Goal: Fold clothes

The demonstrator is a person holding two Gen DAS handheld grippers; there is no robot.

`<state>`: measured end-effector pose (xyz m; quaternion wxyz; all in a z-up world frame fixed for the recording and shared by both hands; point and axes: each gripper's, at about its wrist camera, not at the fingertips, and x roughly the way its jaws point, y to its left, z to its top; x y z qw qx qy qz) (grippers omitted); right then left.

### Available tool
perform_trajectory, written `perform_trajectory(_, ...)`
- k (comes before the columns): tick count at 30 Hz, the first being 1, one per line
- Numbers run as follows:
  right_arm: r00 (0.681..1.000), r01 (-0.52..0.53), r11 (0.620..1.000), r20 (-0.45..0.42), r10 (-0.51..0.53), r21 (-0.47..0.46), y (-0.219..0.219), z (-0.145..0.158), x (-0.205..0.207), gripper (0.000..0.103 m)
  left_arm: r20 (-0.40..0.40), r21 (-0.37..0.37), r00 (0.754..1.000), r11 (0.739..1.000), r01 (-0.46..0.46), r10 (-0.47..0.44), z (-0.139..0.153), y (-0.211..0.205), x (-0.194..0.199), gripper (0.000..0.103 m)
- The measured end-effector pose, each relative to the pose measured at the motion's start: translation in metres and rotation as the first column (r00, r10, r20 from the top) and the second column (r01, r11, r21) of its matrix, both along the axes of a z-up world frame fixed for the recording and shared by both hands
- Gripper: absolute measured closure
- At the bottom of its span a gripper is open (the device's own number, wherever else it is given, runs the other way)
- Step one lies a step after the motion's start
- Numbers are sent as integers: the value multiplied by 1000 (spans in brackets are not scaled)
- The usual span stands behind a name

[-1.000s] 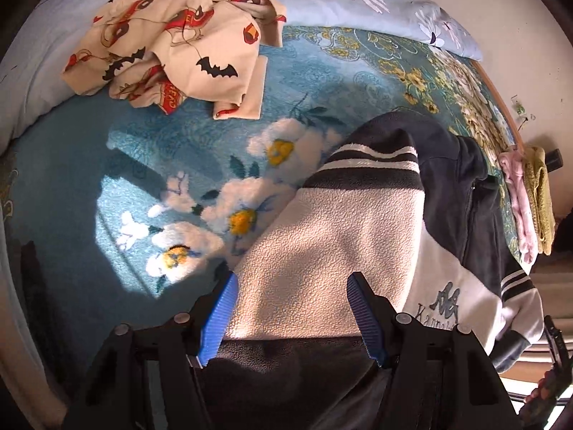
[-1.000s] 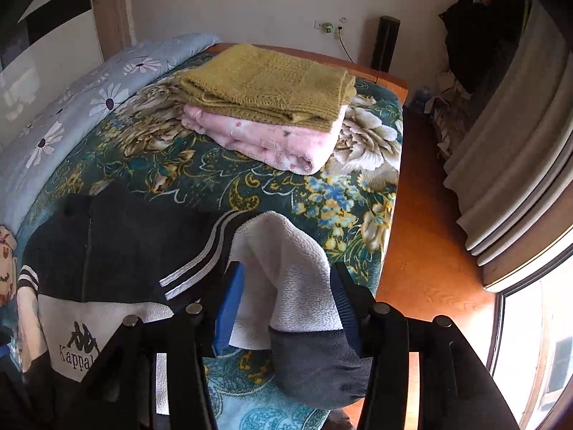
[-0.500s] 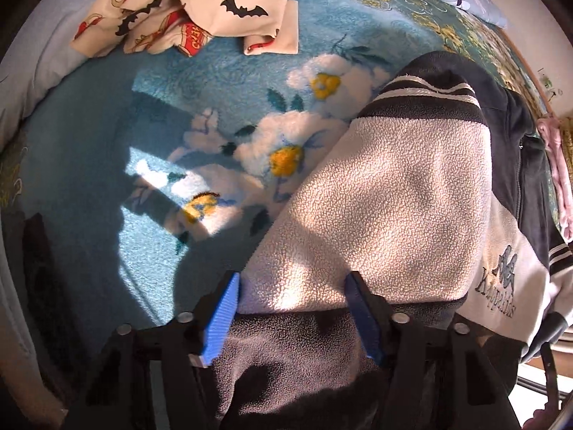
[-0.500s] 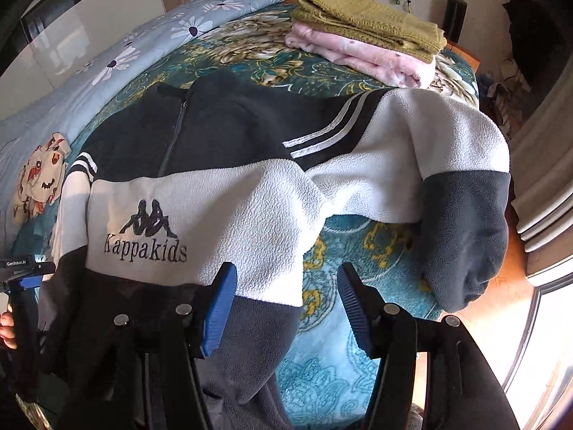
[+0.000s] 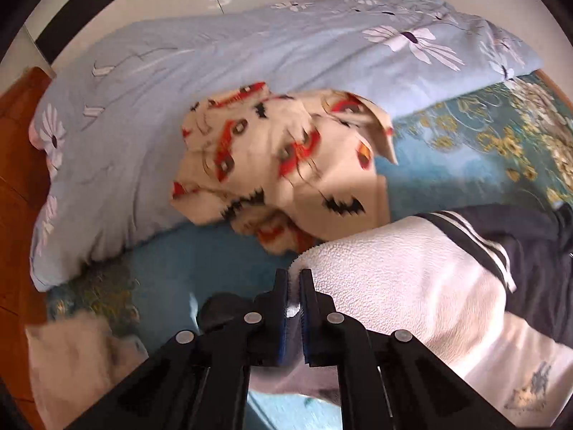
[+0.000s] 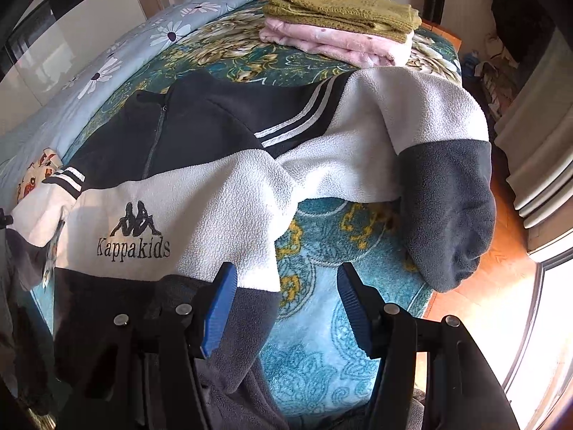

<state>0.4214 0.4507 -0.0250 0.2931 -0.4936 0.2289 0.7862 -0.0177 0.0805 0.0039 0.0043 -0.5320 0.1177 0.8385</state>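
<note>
The fleece jacket (image 6: 200, 193) lies spread face-up on the bed (image 6: 322, 322), one sleeve draped toward the bed's edge. The left gripper (image 5: 294, 283) is pinched tight on what looks like the other sleeve's white fleece, while the right gripper (image 6: 286, 279) hangs wide open over the hem, gripping nothing.

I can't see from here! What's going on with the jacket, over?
Left gripper shut on fleece jacket sleeve. Right gripper open, over the hem. Bat-print garment close beside the sleeve.

Fleece jacket (image 6: 200, 193) spread on bed (image 6: 322, 340), folded stack (image 6: 340, 25) behind – crumpled top (image 5: 283, 168) to its left, w/ quilt (image 5: 179, 82) beyond
</note>
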Motion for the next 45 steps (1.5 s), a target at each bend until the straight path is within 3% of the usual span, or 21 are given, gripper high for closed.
perform_trajectory(4,1000,4,1000,-3,-4,7,-1,3,3,43,45,77,996,994,-77,73,-3,-13,-33,92)
perform_trajectory(5,1000,5,1000,-4,-5,10,-1,3,3,43,44,89,995,992,-95,92,0,-15,-32,86)
perform_trajectory(6,1000,7,1000,-3,-6,10,-1,4,3,43,46,99,993,989,-113,109,1,-16,-29,78)
perform_trajectory(7,1000,8,1000,-2,-8,10,-1,3,3,43,53,136,991,982,-132,126,2,-20,-21,57)
perform_trajectory(8,1000,8,1000,0,-8,8,-1,3,2,43,63,183,988,971,-153,143,4,-24,-12,45)
perform_trajectory(10,1000,3,1000,6,-3,6,-2,2,0,43,101,286,969,926,-245,226,-1,-40,15,44)
perform_trajectory(12,1000,-12,1000,10,12,8,-5,2,-4,43,163,358,931,859,-365,327,-12,-57,44,44)
perform_trajectory(15,999,-46,999,18,45,15,-10,3,-9,43,278,366,858,778,-510,432,-43,-75,68,44)
perform_trajectory(18,997,-70,997,22,70,14,-15,2,-12,43,345,359,820,743,-565,457,-69,-82,66,44)
perform_trajectory(22,998,-69,998,17,68,9,-16,1,-10,43,342,446,778,638,-628,527,-84,-100,56,39)
perform_trajectory(23,998,-65,998,17,65,6,-15,1,-9,43,339,451,776,632,-631,532,-86,-101,55,39)
perform_trajectory(25,998,-63,998,20,63,4,-15,0,-9,43,325,450,781,640,-623,533,-88,-99,51,40)
perform_trajectory(26,998,-62,998,21,62,2,-15,0,-9,43,317,449,784,644,-619,533,-89,-98,50,48)
perform_trajectory(27,998,-62,998,23,62,1,-15,0,-9,43,304,445,787,651,-616,537,-89,-96,49,57)
perform_trajectory(29,997,-73,997,24,73,0,-18,0,-10,43,274,433,799,673,-599,535,-81,-89,50,95)
perform_trajectory(30,996,-80,997,24,80,0,-20,0,-11,43,260,426,806,685,-590,533,-77,-85,51,94)
perform_trajectory(32,995,-95,995,24,95,-3,-23,-1,-14,43,174,418,845,739,-528,506,-56,-72,52,95)
perform_trajectory(36,993,-115,993,30,115,-16,-28,-6,-19,43,-119,340,926,891,-302,359,9,-25,56,95)
perform_trajectory(39,992,-118,993,33,119,-26,-29,-9,-20,43,-279,313,941,945,-100,192,55,21,65,95)
perform_trajectory(42,993,-110,993,29,112,-39,-27,-13,-20,43,-376,342,926,929,138,1,97,79,87,97)
perform_trajectory(45,994,-101,993,26,102,-56,-23,-17,-19,43,-450,316,858,855,412,-247,123,147,109,97)
